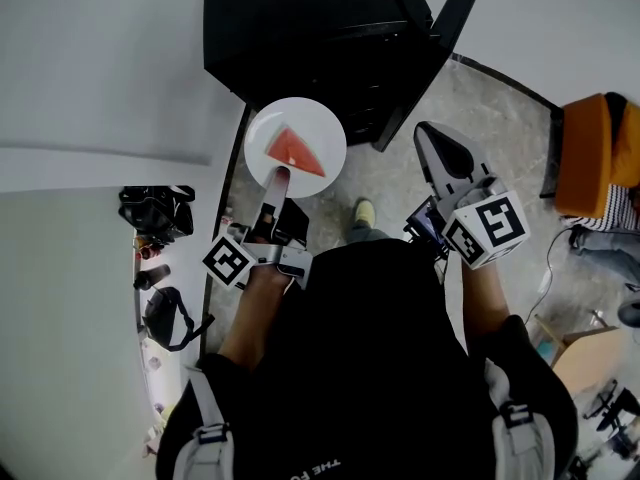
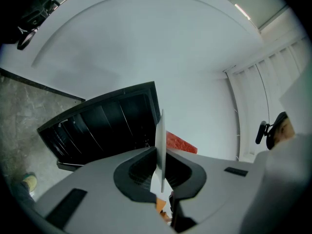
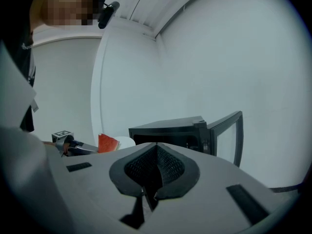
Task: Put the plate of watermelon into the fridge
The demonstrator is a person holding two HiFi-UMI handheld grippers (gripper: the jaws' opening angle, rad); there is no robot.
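White plate (image 1: pixel 322 126) carried up to the open black fridge (image 1: pixel 320 28), left tongs clenched on its rim.
And the plate is gripped at the rim farthest from the fridge by the left gripper (image 1: pixel 277 178); in the left gripper view that rim (image 2: pixel 160 145) is seen edge-on, pinched tight between the two pads. A red wedge of watermelon (image 1: pixel 293 152) is carried on the plate, which is held just in front of the fridge's open front and not yet inside it. The fridge door (image 1: pixel 458 13) is swung wide to the right of the cabinet. The right gripper (image 1: pixel 432 136) is held below that door, apart from the plate, and its jaws are pressed together with nothing between them. Grey stone floor (image 1: pixel 490 118) is seen around the foot of the fridge.
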